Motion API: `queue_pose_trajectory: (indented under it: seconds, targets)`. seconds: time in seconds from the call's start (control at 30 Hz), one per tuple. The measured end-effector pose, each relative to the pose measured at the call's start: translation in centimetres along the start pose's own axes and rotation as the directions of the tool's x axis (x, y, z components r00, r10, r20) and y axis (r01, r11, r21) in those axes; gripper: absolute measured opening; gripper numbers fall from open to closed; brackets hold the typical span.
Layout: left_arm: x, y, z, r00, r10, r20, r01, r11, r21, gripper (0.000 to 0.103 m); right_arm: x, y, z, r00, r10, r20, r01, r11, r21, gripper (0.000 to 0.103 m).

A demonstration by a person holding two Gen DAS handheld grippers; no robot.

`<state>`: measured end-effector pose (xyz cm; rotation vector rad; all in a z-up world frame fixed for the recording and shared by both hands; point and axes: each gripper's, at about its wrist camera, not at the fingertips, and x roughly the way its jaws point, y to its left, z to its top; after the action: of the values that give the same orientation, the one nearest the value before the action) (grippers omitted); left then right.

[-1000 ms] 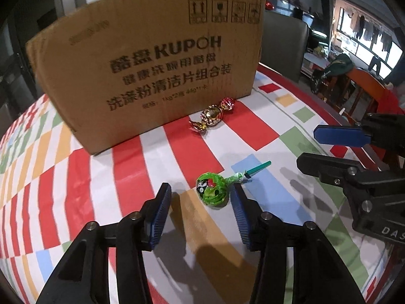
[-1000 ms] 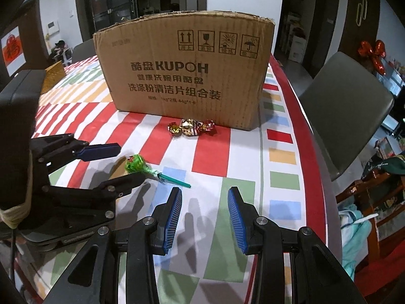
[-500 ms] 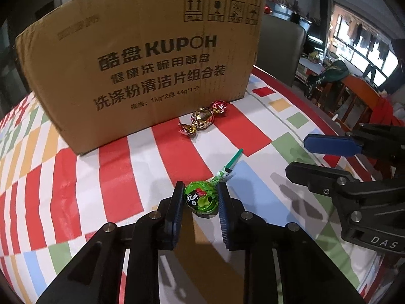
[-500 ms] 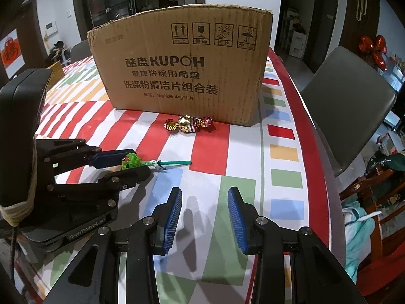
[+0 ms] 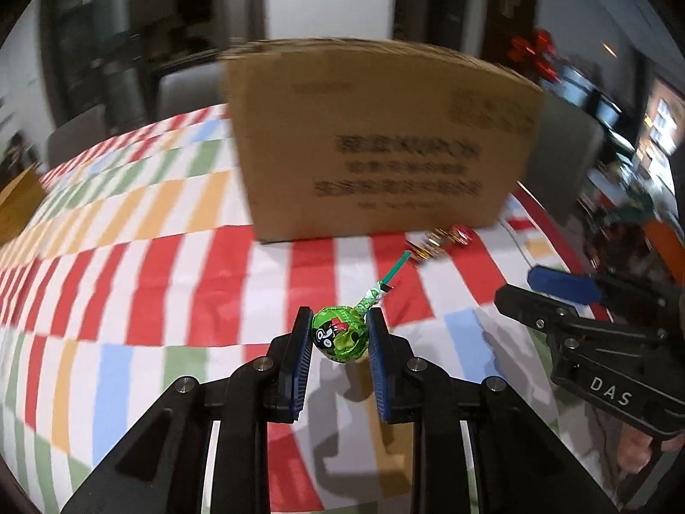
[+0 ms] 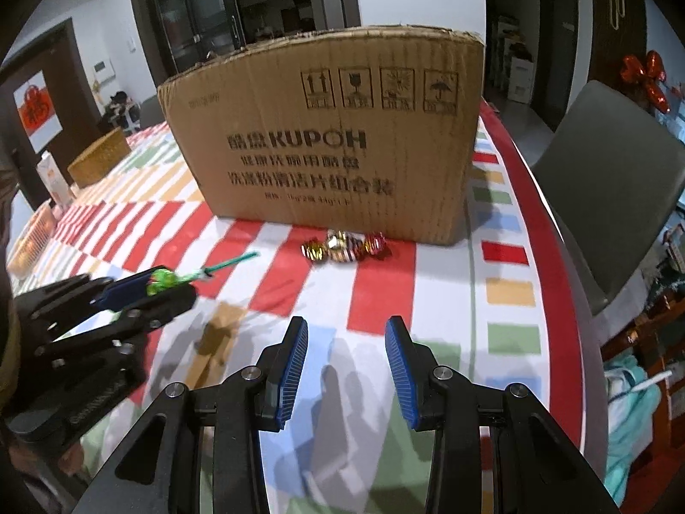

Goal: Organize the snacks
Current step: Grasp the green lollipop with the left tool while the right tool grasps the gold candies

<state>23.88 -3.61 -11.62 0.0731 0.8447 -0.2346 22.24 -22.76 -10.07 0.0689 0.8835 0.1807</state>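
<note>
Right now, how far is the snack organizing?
Nothing shows as packed yet; the cardboard box hides its inside. In hand: the left gripper is shut on the green lollipop. Left: the foil-wrapped candy lies before the box; the right gripper is open, holding nothing.

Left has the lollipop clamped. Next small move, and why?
Probably carry it up and forward toward the cardboard box. The left gripper is shut on the lollipop, whose stick points at the box; the box top is above the gripper, so it needs height first. The right gripper is open, empty.
</note>
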Motion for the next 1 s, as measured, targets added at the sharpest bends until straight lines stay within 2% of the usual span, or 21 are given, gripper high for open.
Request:
queue_pose_trajectory:
  seconds: [0.17,0.43,0.63,1.0]
  targets:
    - [0.2,1.4,0.3,0.996,0.084,0.002,-0.083,0.992,-0.095,0.025,1.4,0.0,1.5,0.999,0.033,0.019,-0.033,0.999,0.026,0.039]
    - [1.5,2.2,0.0,0.995,0.103,-0.021,-0.105,0.975,-0.196,0.025,4.3,-0.3,2.7,0.998,0.057,0.009,-0.058,0.995,0.081,0.039]
    - [1.7,1.9,0.2,0.994,0.113,-0.005,-0.112,0.975,-0.192,0.026,5.8,-0.6,3.2,0.997,0.080,0.000,-0.080,0.990,0.119,0.039]
    - [2.5,2.5,0.5,0.995,0.097,-0.022,-0.099,0.971,-0.219,0.025,7.6,-0.1,3.9,0.998,0.067,0.002,-0.067,0.991,0.119,0.039]
